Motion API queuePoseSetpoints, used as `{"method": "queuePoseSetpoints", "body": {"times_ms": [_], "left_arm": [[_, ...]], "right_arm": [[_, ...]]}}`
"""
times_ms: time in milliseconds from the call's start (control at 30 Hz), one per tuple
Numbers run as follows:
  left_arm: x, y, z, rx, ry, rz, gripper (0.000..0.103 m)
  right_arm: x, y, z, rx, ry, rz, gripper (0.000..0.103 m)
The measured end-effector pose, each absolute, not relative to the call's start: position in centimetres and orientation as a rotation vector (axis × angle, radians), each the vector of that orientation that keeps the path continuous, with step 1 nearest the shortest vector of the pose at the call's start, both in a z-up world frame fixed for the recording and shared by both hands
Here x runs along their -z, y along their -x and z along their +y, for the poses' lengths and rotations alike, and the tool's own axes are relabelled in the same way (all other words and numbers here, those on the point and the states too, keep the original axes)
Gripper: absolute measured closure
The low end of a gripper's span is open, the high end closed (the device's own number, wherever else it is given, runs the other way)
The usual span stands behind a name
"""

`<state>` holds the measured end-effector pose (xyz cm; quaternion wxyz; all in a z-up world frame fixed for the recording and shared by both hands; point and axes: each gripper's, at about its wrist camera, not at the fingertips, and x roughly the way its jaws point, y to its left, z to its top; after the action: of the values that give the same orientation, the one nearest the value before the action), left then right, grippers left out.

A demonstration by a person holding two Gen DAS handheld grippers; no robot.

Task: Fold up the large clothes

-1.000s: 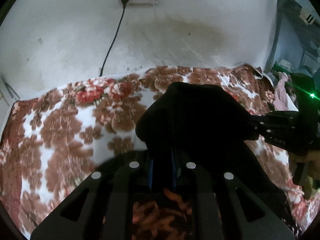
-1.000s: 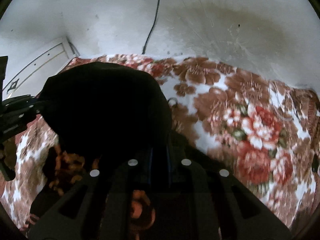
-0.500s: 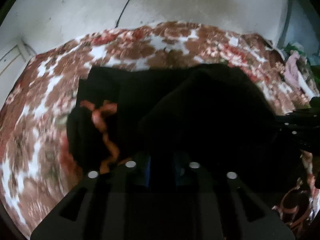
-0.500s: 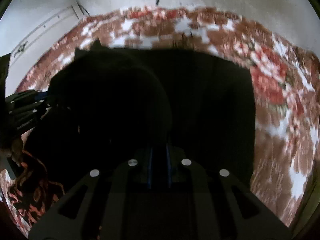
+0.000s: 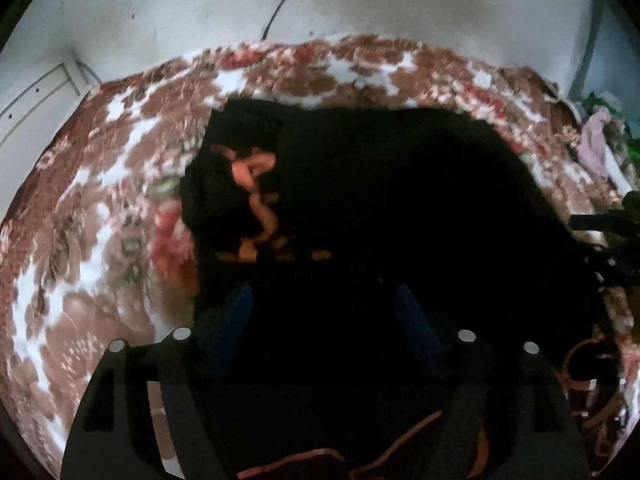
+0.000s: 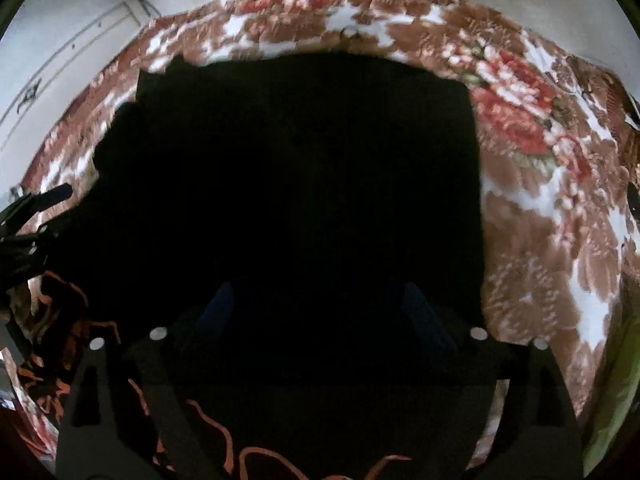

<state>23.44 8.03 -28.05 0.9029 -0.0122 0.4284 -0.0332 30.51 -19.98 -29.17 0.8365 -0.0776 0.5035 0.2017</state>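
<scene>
floral blanket (image 5: 100,208) in brown, red and white covers a bed against a pale wall (image 5: 400,4), and everything else is placed from it. nearest the camera in the left wrist view, the left gripper (image 5: 324,300) hangs low over the blanket with its blue-padded fingers (image 5: 240,312) spread wide apart, gripping nothing. under and beyond them a black garment (image 5: 380,184) with orange curling print lies spread on the blanket, one part doubled over along its left side where the orange marks show. in the right wrist view the right gripper (image 6: 320,300) likewise has its fingers (image 6: 424,312) set wide, nothing between them, above the same garment (image 6: 304,168), which lies flat with a straight far edge. past that edge the blanket runs on to the wall, where a dark cable (image 5: 280,0) hangs.
</scene>
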Motion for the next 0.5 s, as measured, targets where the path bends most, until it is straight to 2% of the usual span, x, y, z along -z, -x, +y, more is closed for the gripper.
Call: {"method": "queuePoseSetpoints", "body": {"times_ms": [200,400,433,467,500], "left_arm": [[24.2,-27.4,6.5,0.333,-0.005,0.867,0.027],[26.4,-31.8,3.5,0.520,-0.220,0.952,0.030],[27.0,-32.2,3.1,0.546,-0.244,0.970,0.034],[27.3,-32.6,2.9,0.565,-0.254,0.984,0.042],[27.7,-33.0,2.6,0.592,-0.256,1.004,0.046]], "right_arm": [[26.0,-35.3,-17.8,-0.671,0.192,1.020,0.012],[27.5,-37.9,-14.3,-0.744,0.334,1.037,0.012],[27.9,-37.8,-13.7,-0.756,0.348,1.034,0.012],[28.1,-37.8,-13.4,-0.766,0.357,1.030,0.012],[28.4,-37.7,-12.9,-0.782,0.373,1.024,0.016]]}}
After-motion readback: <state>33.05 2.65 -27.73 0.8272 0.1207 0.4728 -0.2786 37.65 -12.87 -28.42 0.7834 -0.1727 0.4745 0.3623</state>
